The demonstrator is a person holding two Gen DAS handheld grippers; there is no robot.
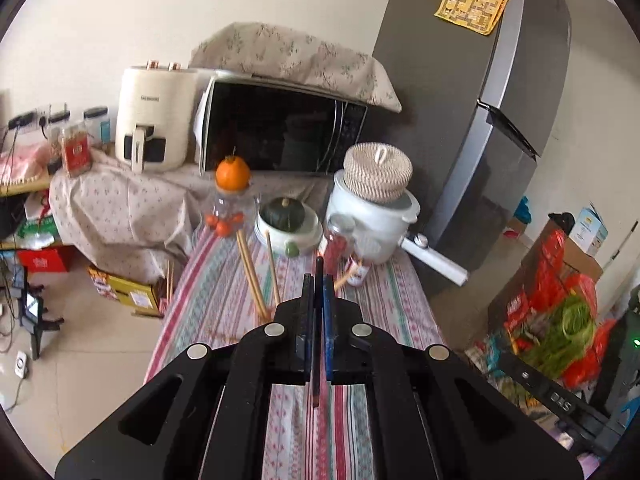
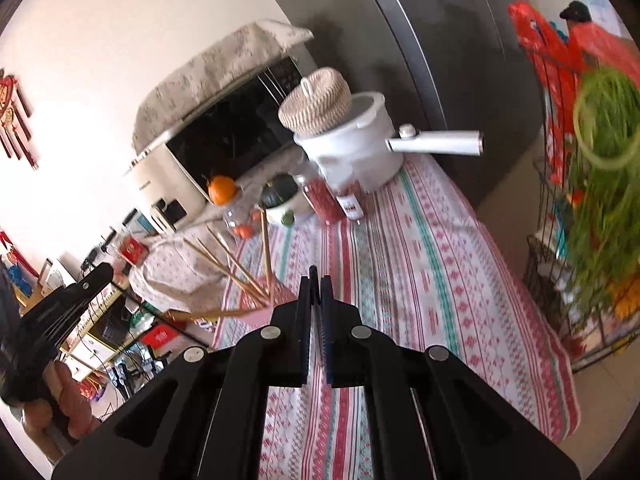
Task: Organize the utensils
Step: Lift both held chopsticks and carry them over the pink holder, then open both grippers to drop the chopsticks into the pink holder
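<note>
Wooden chopsticks [image 1: 250, 272] are standing up in a loose fan near the left side of the surface [image 1: 224, 292], which has a pink, red and teal striped cloth over it. Whatever they're standing in is hidden behind the tongs, so no idea what it is. The left tongs [image 1: 318, 280] are clamped shut on a thin dark chopstick [image 1: 315, 392] that runs lengthwise between the two fingers, one end poking out past the tips and the reddish end hanging out the back, up in the air above the cloth. The right tongs [image 2: 316, 280] are closed too, held above the middle of the cloth. There's a little dark tip showing at the front of them, but honestly I can't tell if it's a utensil or just part of the fingers. From the right camera you can see the other tool off to the left with a hand [image 2: 68, 400] wrapped around its grip. Further back on the surface: an orange [image 1: 233, 174] sitting on top of a clear jar [image 1: 228, 208], a green squash [image 1: 285, 212] in a white bowl [image 1: 280, 240], a jar of red stuff [image 1: 338, 240], and a white pot [image 1: 368, 224] with a woven lid [image 1: 378, 174]. Behind all that is a microwave [image 1: 280, 132], with a grey fridge [image 1: 460, 120] to its right
</note>
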